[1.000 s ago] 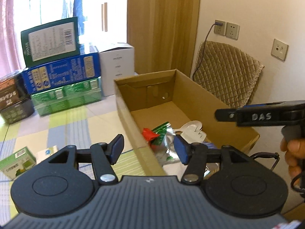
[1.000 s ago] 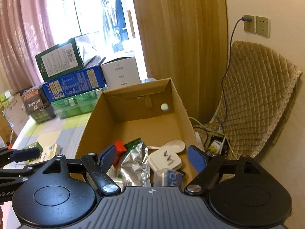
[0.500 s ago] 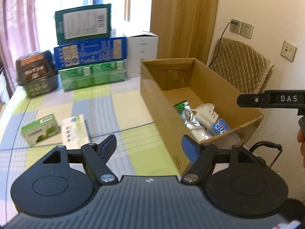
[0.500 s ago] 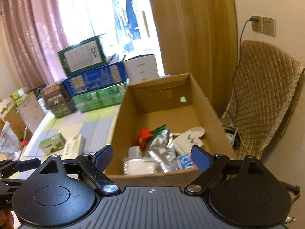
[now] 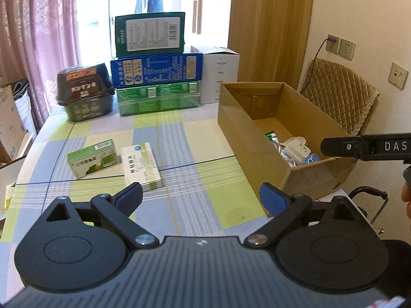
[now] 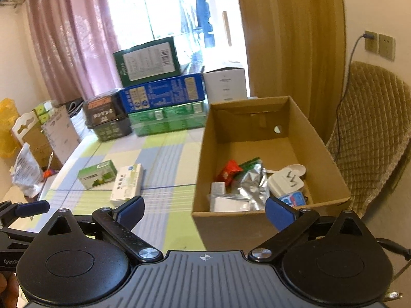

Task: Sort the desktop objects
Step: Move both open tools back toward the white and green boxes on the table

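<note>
An open cardboard box (image 5: 246, 138) (image 6: 326, 159) stands at the table's right edge, holding a silver foil pouch (image 6: 250, 182), a red packet (image 6: 230, 168), a white plug adapter (image 6: 285, 183) and other small items. A green carton (image 5: 93, 157) (image 6: 97, 174) and a white medicine box (image 5: 141, 165) (image 6: 127, 183) lie side by side on the checked tablecloth, left of the cardboard box. My left gripper (image 5: 201, 195) hovers over the cloth, jaws opening, nothing between them. My right gripper (image 6: 205, 211) hangs before the cardboard box's near wall, jaws opening and empty.
Stacked green, blue and white cartons (image 5: 156, 71) and a dark tub (image 5: 84, 89) line the table's far edge by the window. A quilted chair (image 5: 339, 95) stands right of the table against the wall. Boxes and bags (image 6: 30, 141) sit on the floor to the left.
Both grippers pulled back from over the cardboard box and opened wider. The left view swung left, bringing the green carton and white medicine box into sight.
</note>
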A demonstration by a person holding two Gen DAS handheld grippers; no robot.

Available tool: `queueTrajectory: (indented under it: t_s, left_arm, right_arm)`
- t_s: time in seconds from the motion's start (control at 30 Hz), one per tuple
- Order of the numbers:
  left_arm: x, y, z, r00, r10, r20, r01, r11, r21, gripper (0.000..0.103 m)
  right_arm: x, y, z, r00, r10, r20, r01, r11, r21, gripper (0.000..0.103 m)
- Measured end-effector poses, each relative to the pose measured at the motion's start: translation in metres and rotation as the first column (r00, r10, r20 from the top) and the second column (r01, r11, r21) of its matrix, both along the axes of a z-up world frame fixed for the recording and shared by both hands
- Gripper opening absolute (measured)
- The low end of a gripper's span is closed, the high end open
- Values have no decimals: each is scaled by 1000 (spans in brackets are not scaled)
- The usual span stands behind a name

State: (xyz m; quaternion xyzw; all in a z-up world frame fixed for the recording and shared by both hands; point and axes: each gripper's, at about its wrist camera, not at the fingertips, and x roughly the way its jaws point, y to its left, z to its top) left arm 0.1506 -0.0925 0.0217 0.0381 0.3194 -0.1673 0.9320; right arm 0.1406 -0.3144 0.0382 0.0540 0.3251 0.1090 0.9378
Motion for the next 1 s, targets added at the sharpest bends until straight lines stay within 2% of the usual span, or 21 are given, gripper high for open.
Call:
queueTrajectory:
  t_s: [0.13,0.57,1.0]
  left_arm:
    - [-6,12,1,1000,19,9,-19,1000,-3,101]
    - [-4,75,-3,993,116,17,-116,993,22,102]
    - [32,147,-27,972,233,-2,-232,969,85,102]
  right_arm:
    - [-3,13,0,1000,24,0,-24,1000,-7,101]
    - [-1,71,-11,989,145,-9,-145,989,-24,101]
    - [44,136,-55,969,241,-53,-244,969,-47,101]
